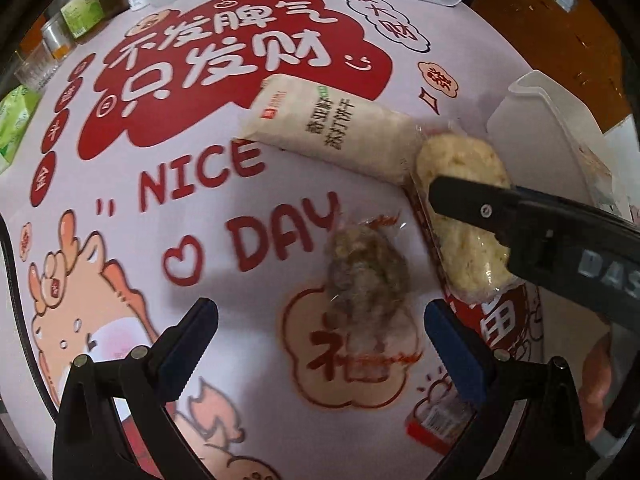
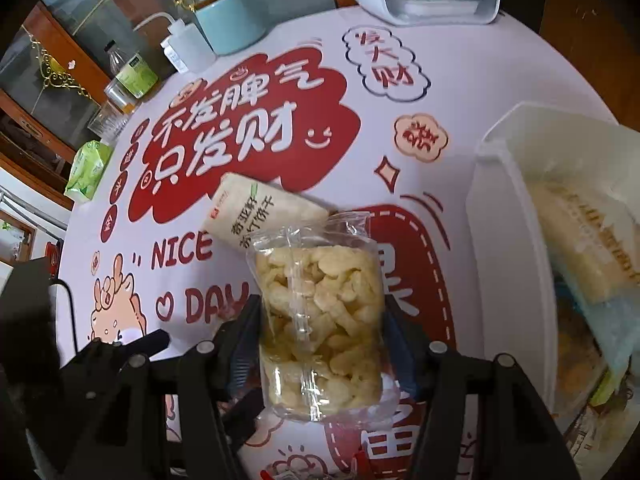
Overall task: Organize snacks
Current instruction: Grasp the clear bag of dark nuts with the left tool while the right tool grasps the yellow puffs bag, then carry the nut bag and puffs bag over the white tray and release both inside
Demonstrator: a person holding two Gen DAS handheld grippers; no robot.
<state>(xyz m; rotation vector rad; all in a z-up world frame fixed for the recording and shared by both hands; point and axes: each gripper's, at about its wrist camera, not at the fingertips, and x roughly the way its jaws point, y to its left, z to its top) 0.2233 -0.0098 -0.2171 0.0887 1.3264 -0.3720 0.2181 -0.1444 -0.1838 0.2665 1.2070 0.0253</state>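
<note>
Puffed-snack bag [image 2: 320, 320] between right fingers [image 2: 248, 320], beside bin rim [image 2: 492, 216].

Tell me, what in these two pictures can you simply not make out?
- Dark snack pack, left wrist view: motion blur hides its contents.
- White bin, right wrist view: cut off by the edge; the packs inside are smeared.
- Puffed snack bag, right wrist view: its lower end sits behind the right gripper.
- Left gripper: open, holding nothing.
</note>
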